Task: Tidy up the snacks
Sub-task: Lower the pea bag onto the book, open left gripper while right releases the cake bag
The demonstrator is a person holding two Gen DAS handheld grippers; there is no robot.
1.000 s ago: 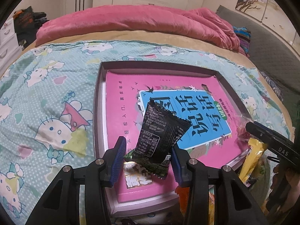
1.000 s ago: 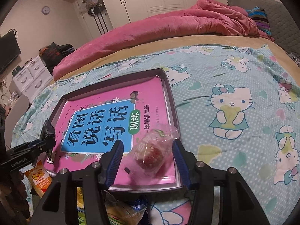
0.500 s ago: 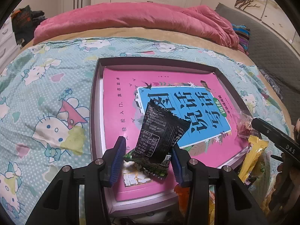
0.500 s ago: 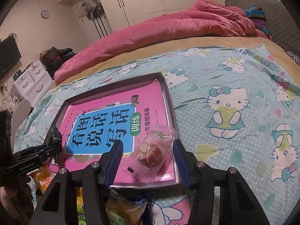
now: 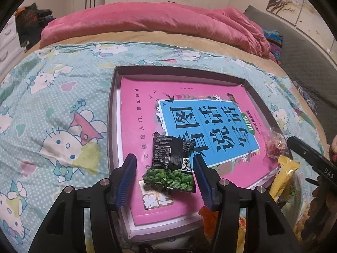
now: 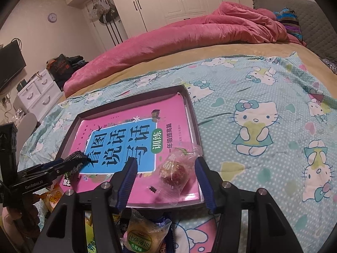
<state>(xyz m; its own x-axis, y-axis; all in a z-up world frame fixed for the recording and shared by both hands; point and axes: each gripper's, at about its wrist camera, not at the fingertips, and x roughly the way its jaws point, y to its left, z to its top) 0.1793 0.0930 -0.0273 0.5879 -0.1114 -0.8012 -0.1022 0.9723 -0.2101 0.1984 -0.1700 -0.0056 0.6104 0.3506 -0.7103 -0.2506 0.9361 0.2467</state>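
Between the left gripper's ribbed blue fingers, which look rubbery on matt black plastic arms with small bright metal screws, lies a black and green snack packet of glossy, crinkled film. Between the right gripper's like fingers sits a red snack in clear wrap, thin crumpled plastic with a sheen. Both rest on a pink book with a smooth, slightly shiny paper cover, inside a tray with a dull, smooth rim. Ahead of the fingers spreads soft printed cloth bedding, and beyond it a plush pink blanket.
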